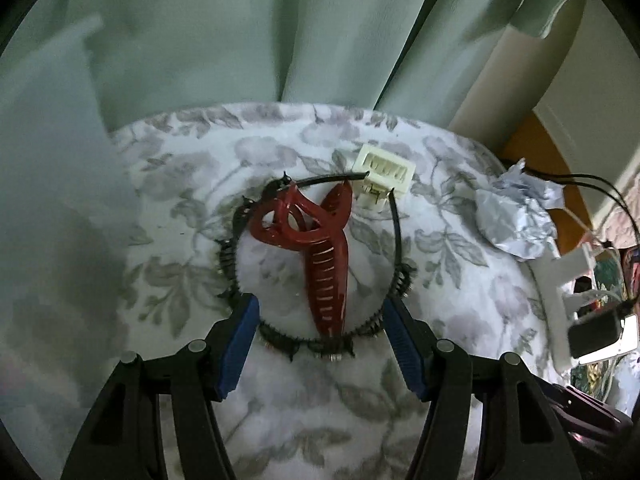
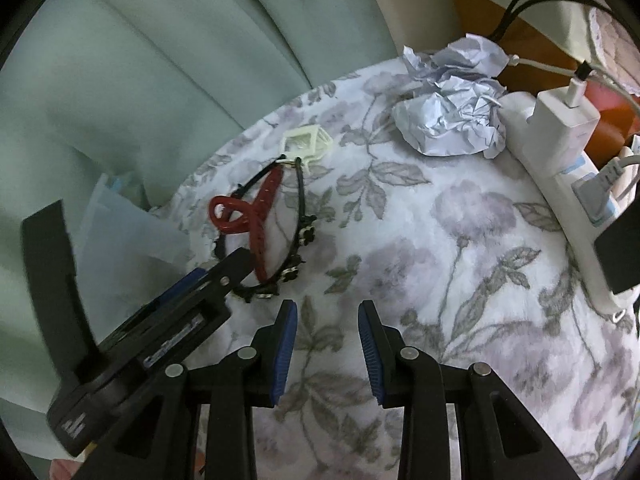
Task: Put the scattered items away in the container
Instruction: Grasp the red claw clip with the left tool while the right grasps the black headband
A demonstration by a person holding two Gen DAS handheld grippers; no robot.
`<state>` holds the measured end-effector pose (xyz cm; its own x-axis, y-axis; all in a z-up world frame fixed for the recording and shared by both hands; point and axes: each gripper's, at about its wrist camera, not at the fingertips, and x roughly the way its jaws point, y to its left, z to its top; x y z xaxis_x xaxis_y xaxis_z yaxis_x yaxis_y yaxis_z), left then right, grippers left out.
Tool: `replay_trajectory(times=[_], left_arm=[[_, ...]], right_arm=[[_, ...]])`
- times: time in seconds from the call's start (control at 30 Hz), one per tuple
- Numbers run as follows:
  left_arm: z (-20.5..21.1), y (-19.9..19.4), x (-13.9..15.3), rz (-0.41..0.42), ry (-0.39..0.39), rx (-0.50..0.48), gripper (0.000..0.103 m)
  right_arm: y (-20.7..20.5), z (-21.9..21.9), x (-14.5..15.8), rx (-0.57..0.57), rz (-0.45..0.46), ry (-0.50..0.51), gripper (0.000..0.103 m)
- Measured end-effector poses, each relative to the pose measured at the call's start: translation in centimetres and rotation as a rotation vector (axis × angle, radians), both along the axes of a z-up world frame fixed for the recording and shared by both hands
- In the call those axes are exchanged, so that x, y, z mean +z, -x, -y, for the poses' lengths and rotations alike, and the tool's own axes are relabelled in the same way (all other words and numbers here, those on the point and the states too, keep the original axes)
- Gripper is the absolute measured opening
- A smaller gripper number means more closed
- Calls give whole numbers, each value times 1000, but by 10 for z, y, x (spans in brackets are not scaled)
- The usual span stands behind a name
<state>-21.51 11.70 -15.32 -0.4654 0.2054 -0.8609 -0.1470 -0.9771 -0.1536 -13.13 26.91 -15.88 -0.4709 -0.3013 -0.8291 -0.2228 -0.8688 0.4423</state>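
Left wrist view: your left tongs [image 1: 320, 312] gape, empty, straddling the red claw clip [image 1: 320, 248].
Right tongs [image 2: 327, 312]: partly open, empty.
Risk: the black headband [image 1: 396, 224] beneath may snag.

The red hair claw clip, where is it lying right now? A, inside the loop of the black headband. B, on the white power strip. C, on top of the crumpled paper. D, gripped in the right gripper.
A: the red hair claw clip lies on the floral blanket within the curve of the black headband, clear of the crumpled paper, and no gripper holds it.
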Motion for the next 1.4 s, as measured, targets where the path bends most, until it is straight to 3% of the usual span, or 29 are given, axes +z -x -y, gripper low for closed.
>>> replay_trajectory(times=[0.23,0.43,0.5,0.53,0.8,1.4], left_arm=[[-7,18,-16,5,14,-7,60],[-2,25,-24,2,8,5,38],[0,25,-24,-5,10,2,18],[1,25,-24,-8,11,1,15],[10,15,-10,-57,2,-19,11],[35,-10,22,-133,-21,43,10]], right_arm=[[12,-2,-16,-3,36,11,34],[19,-2,-21,-4,42,16,34],[23,-2,-22,-5,36,18,34],[25,-2,-22,-3,33,21,34],[42,7,-24,20,18,44,34],[84,37,-45,77,18,25,37]])
